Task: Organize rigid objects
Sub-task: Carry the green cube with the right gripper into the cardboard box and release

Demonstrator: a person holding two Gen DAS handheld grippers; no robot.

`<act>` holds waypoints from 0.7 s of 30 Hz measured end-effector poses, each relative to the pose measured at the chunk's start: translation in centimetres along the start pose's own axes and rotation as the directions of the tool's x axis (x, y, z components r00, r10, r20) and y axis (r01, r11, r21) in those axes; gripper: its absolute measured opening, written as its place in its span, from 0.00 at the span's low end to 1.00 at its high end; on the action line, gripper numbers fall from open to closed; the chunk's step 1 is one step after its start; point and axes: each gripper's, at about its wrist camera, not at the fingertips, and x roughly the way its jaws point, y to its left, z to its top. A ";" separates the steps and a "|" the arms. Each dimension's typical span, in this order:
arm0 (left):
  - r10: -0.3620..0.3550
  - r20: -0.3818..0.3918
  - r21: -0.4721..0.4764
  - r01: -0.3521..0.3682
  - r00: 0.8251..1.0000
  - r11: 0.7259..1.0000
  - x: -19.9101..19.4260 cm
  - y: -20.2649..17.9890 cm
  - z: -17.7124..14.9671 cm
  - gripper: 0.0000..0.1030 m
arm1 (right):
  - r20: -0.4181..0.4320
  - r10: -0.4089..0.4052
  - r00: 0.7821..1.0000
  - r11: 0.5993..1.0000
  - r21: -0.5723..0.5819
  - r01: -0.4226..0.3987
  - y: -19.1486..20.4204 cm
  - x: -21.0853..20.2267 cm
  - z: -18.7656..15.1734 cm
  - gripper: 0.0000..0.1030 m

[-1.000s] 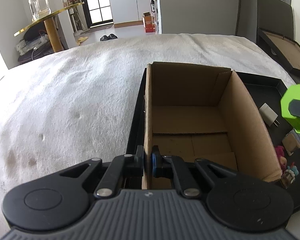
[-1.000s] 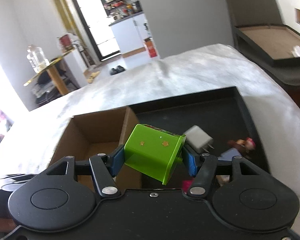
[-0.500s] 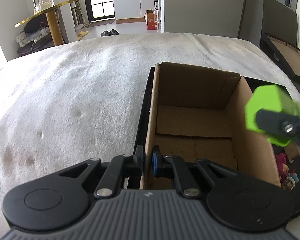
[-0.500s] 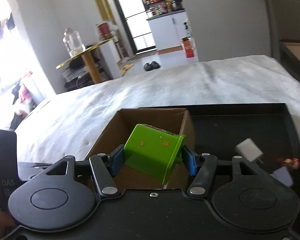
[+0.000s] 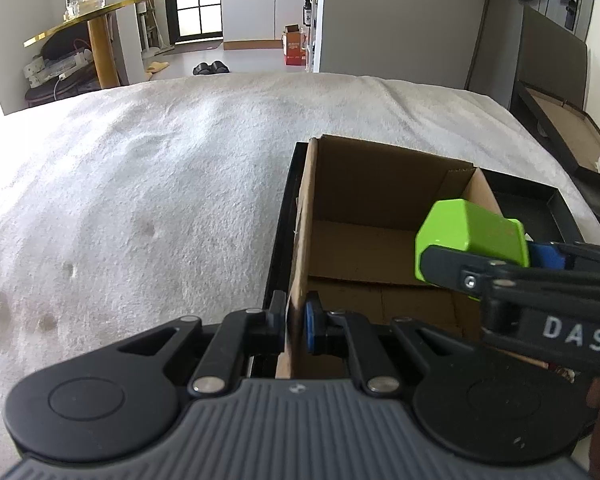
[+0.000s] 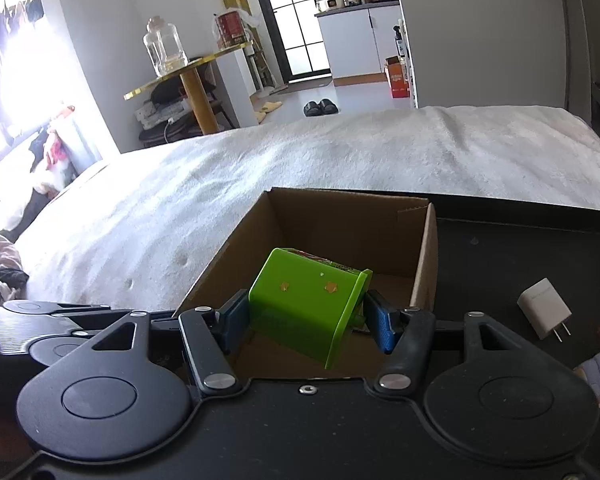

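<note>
Green plastic block, clamped in the right hand-held gripper, hangs over the empty brown cardboard box; the left hand-held gripper pinches its wall; the white charger waits.

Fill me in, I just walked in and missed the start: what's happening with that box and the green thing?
A person is tidying small items into a cardboard box that sits in a black tray on a white blanket. The left hand-held gripper is clamped on the box's near wall, steadying it. The right hand-held gripper grips a green block and holds it over the open box, not yet released. A white charger lies in the tray beside the box.
</note>
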 end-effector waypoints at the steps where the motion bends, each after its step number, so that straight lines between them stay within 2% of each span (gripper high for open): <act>1: -0.001 0.000 -0.003 0.001 1.000 1.000 0.0 0.1 0.0 0.08 | -0.002 0.001 1.000 1.000 -0.004 -0.001 0.2 0.2 0.0 0.58; 13: 0.018 -0.002 0.011 -0.018 1.000 1.000 0.1 -0.7 0.3 0.08 | -0.003 0.000 1.000 1.000 0.000 0.000 0.4 0.2 0.6 0.64; 21: 0.068 -0.008 0.033 -0.067 0.998 0.997 0.0 -1.7 0.4 0.08 | 0.006 -0.010 1.000 1.000 0.026 0.010 -1.0 -1.6 0.2 0.64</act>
